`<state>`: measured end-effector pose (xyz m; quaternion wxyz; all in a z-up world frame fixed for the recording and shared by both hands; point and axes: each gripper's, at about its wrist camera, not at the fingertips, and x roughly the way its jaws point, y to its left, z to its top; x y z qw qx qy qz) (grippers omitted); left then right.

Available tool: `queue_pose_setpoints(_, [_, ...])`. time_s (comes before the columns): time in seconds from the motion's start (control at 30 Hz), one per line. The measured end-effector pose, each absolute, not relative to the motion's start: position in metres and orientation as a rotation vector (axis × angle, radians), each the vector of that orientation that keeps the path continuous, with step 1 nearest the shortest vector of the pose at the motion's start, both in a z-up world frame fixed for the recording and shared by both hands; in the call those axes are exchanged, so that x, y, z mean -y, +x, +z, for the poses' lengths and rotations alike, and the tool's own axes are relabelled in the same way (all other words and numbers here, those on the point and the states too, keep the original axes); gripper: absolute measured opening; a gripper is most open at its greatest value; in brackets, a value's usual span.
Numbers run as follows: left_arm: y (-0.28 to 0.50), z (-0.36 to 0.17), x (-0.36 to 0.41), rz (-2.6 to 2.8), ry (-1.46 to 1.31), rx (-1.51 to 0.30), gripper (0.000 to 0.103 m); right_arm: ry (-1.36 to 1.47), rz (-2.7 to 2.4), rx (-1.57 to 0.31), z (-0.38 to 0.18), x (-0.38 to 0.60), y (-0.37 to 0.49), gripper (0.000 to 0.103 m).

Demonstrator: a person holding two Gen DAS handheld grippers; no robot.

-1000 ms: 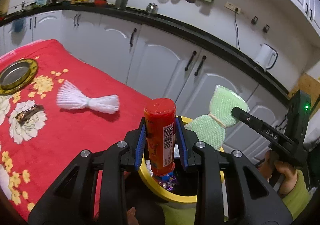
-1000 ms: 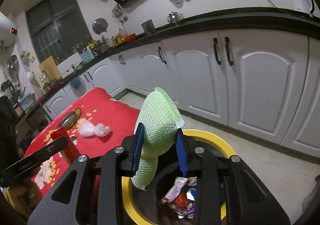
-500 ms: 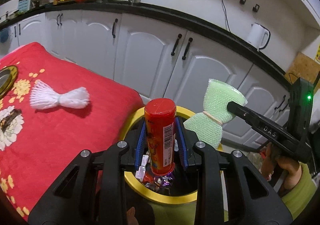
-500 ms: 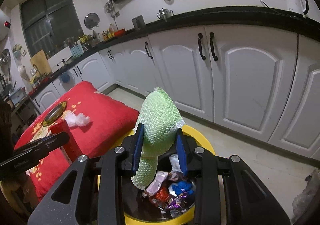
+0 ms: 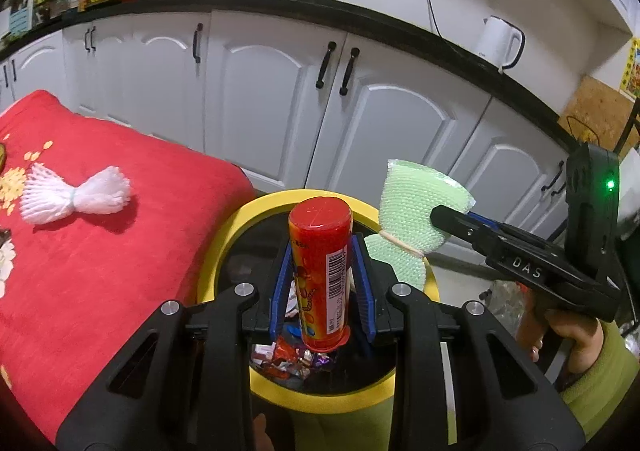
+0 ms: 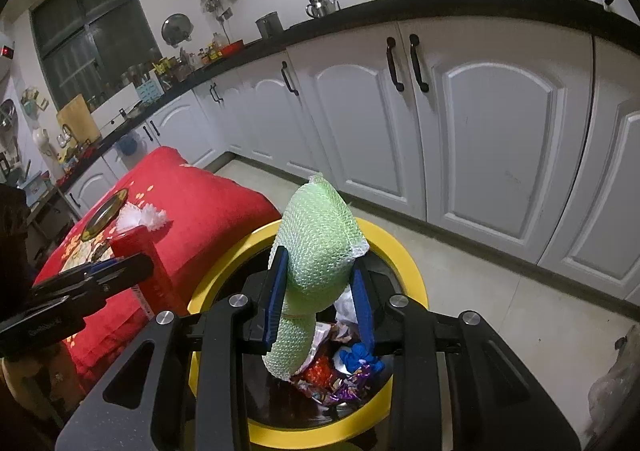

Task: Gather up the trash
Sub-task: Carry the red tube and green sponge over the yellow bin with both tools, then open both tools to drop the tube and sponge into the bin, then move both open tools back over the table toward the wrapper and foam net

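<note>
My left gripper (image 5: 320, 283) is shut on a red snack tube (image 5: 322, 271), upright over the mouth of a yellow-rimmed bin (image 5: 224, 247). My right gripper (image 6: 320, 299) is shut on a green foam fruit net (image 6: 316, 247) tied at its waist, held above the same bin (image 6: 404, 251). Inside lie several crumpled wrappers (image 6: 340, 375). In the left wrist view the green net (image 5: 416, 207) hangs at the bin's right edge in the other gripper. The right wrist view shows the red tube (image 6: 148, 263) at the bin's left side. A white foam net (image 5: 76, 199) lies on the red cloth.
A table with a red flowered cloth (image 5: 100, 263) stands left of the bin, a metal plate (image 6: 104, 215) on it. White cabinets (image 5: 280, 99) under a black counter run behind. A white kettle (image 5: 500, 43) stands on the counter. A hand in a green sleeve (image 5: 592, 363) holds the right tool.
Both grippers have moved off the table side and down toward the bin, which now lies wider under them. The tube and the green net stay gripped.
</note>
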<state>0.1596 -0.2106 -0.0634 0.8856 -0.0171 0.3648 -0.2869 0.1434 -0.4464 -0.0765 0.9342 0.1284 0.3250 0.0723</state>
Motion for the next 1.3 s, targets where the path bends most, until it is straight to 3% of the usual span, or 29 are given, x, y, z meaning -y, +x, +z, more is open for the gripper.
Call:
queue_pose_setpoints(0.7, [0.172, -0.077, 0.213, -0.576, -0.045, -0.813, 0.023, 0.287, 0.166, -0.713, -0.086, 0.443, 0.145, 0.034])
queue_pose_setpoints(1.1, [0.17, -0.069, 0.196, -0.511, -0.054, -0.795, 0.064, 0.272, 0.153, -0.694, -0.077, 0.442, 0.139, 0.048])
queue_pose_setpoints(1.13, [0.17, -0.068, 0.194, -0.509, -0.055, -0.792, 0.065, 0.269, 0.153, -0.691, -0.076, 0.442, 0.139, 0.051])
queue_pose_setpoints(1.23, [0.168, -0.065, 0.188, -0.488, -0.055, -0.783, 0.083, 0.259, 0.149, -0.683, -0.073, 0.44, 0.137, 0.06])
queue_pose_setpoints(1.3, [0.167, -0.062, 0.184, -0.479, -0.06, -0.774, 0.085, 0.251, 0.151, -0.677, -0.071, 0.439, 0.136, 0.062])
